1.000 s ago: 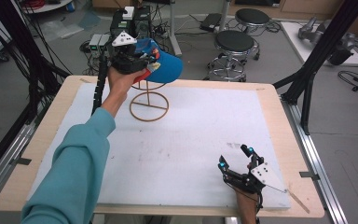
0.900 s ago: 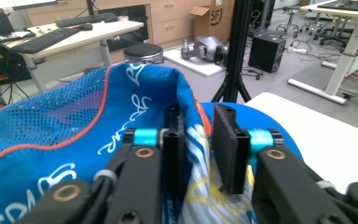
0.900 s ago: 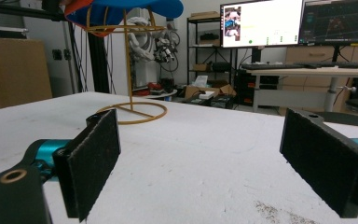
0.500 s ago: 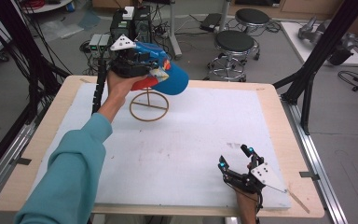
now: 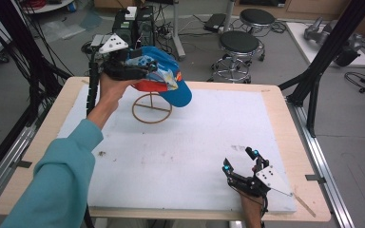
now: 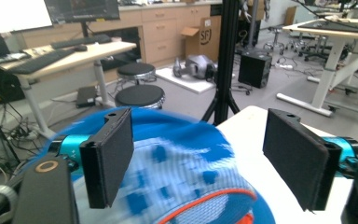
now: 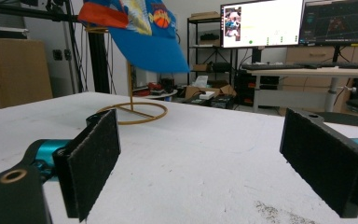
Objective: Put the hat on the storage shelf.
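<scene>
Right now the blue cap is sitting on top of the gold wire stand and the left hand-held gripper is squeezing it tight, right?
Not quite. The blue cap does sit on the gold wire stand, but the left hand-held gripper isn't squeezing it. Its jaws have just been opening, and the left gripper view shows both pads standing apart from the cap.
</scene>
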Tool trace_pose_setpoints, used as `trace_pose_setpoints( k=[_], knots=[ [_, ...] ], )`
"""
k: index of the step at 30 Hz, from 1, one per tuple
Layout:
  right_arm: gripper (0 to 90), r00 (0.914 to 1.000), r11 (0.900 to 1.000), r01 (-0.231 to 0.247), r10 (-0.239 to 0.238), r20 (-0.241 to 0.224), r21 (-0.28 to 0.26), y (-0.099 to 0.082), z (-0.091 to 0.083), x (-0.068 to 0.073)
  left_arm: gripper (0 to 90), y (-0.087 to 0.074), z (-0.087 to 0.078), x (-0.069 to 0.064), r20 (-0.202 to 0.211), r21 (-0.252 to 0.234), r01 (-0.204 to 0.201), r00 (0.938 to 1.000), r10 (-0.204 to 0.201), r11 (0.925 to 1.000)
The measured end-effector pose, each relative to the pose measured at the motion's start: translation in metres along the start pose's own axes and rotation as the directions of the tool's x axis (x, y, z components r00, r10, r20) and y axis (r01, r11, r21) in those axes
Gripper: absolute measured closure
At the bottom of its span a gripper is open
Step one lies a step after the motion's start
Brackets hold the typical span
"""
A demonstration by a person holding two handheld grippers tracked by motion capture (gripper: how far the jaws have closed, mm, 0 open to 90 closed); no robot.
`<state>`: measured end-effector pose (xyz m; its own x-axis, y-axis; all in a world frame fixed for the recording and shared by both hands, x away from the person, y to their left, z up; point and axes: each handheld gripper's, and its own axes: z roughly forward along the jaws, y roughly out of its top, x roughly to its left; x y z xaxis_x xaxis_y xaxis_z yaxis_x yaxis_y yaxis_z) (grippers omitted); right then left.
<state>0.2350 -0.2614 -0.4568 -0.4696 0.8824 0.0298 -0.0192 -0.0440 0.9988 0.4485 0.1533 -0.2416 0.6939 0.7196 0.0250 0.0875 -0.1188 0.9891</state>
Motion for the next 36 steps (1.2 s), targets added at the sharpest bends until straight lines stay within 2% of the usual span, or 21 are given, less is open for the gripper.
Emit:
trace_pose_setpoints(
  k=[5,9,16,19,21,24,29,31,34,36],
  knots=[
    [11.3,1.0,1.0,-0.003,0.003,-0.001,-0.008,0.0,-0.001,0.0,21.3,-0.002,-0.023,0.008,-0.007,-0.022,0.009,0.9999,-0.009,0.9997],
    [11.3,1.0,1.0,-0.006,0.006,-0.002,-0.004,0.0,0.0,0.0,20.7,-0.006,-0.043,0.014,-0.013,-0.036,-0.016,0.9998,0.016,0.9992],
    [11.3,1.0,1.0,-0.001,0.001,-0.001,-0.001,0.0,0.0,0.0,18.4,-0.027,-0.08,0.017,-0.024,-0.057,-0.016,0.9996,0.015,0.9983],
    [11.2,1.0,1.0,0.005,-0.005,-0.001,-0.003,0.0,0.0,0.0,17.0,-0.044,-0.098,0.014,-0.026,-0.058,-0.03,0.9992,0.029,0.9979],
    [11.3,1.0,1.0,0.0,0.0,0.001,-0.001,0.0,0.0,0.0,16.9,-0.06,-0.111,0.013,-0.054,-0.047,-0.045,0.9977,0.042,0.9979],
    [11.3,1.0,1.0,0.003,-0.003,-0.002,0.002,0.0,0.0,0.0,16.2,-0.078,-0.126,0.014,-0.061,-0.027,-0.015,0.9981,0.013,0.9995],
    [11.3,1.0,1.0,0.003,-0.003,0.0,0.002,0.0,0.0,0.001,16.1,-0.108,-0.148,0.004,-0.053,-0.013,-0.018,0.9984,0.017,0.9998],
    [11.2,1.0,1.0,0.005,-0.005,0.002,0.001,0.0,0.0,0.0,16.1,-0.121,-0.154,0.0,-0.042,-0.008,-0.005,0.9991,0.004,1.0],
    [11.2,1.0,1.0,0.005,-0.005,0.001,0.003,0.0,0.0,0.0,14.8,-0.144,-0.162,-0.003,-0.043,-0.029,0.041,0.9982,-0.043,0.9987],
    [11.2,1.0,1.0,0.006,-0.006,0.003,0.001,0.0,0.0,0.0,14.8,-0.154,-0.166,-0.005,-0.049,-0.032,0.05,0.9975,-0.051,0.9982]
  ],
)
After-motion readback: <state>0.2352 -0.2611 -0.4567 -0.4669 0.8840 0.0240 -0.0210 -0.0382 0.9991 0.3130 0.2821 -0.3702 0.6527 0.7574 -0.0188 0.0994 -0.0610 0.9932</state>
